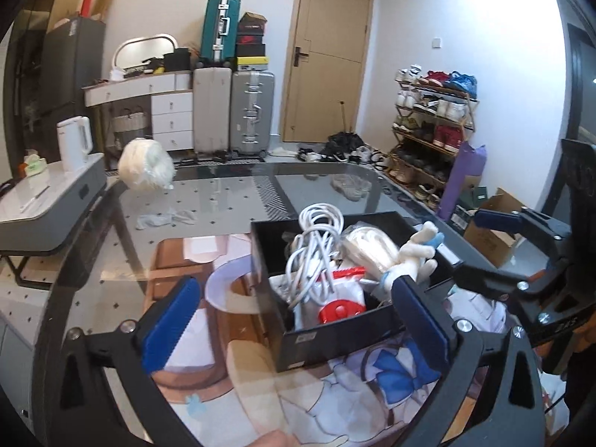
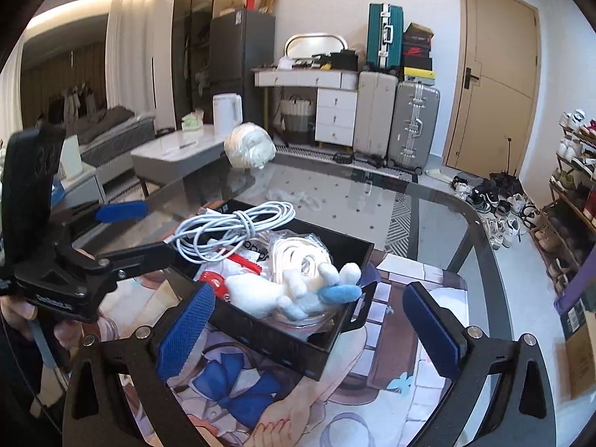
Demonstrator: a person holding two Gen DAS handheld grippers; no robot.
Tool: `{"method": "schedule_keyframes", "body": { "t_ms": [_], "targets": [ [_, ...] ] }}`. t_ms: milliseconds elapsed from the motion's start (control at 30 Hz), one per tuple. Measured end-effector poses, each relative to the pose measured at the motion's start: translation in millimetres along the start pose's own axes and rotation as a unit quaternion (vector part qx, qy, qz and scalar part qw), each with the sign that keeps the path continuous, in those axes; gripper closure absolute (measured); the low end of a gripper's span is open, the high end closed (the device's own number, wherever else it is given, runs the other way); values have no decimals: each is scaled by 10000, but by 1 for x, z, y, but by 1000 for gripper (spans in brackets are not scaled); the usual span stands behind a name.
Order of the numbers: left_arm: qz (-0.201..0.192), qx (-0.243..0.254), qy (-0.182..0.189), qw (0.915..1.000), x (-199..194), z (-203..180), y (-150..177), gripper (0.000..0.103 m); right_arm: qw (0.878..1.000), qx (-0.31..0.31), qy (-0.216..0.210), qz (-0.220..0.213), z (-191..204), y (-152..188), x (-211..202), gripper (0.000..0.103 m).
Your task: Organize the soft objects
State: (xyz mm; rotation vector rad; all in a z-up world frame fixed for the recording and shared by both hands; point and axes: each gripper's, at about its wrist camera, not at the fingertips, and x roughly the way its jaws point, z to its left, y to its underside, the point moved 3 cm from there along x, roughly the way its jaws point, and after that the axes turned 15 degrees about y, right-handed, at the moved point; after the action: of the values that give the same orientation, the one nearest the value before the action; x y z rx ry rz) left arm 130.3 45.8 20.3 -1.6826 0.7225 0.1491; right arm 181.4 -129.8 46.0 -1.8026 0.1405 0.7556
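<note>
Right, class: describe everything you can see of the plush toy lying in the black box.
The plush toy is small, white and fuzzy, with stubby limbs and a light blue padded part at one side. It lies on its side at the near right end of the black box, resting on a clear bag of pale items, one limb poking over the rim. Neither gripper touches it.

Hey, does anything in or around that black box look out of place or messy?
Yes: the plush toy lies tilted over the black box rim, and the coiled white cable is heaped above the box's top edge.
</note>
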Motion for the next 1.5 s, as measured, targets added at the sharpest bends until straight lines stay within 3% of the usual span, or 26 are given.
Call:
{"method": "schedule_keyframes", "body": {
  "t_ms": [400,967,1233,1500],
  "targets": [
    [-352,132,-475,9982,-5,-4,28,0,9984,171,30,-547,18,24,-22,1],
    [-538,233,-515,9970,-11,-12,29,0,9959,395,-35,-817,11,39,-25,1],
    [-554,207,-511,9969,-11,-14,30,0,9968,339,28,-723,14,37,-21,1],
    [-558,168,-520,9969,-12,-14,28,0,9936,585,68,-961,5,40,-27,1]
  ]
}}
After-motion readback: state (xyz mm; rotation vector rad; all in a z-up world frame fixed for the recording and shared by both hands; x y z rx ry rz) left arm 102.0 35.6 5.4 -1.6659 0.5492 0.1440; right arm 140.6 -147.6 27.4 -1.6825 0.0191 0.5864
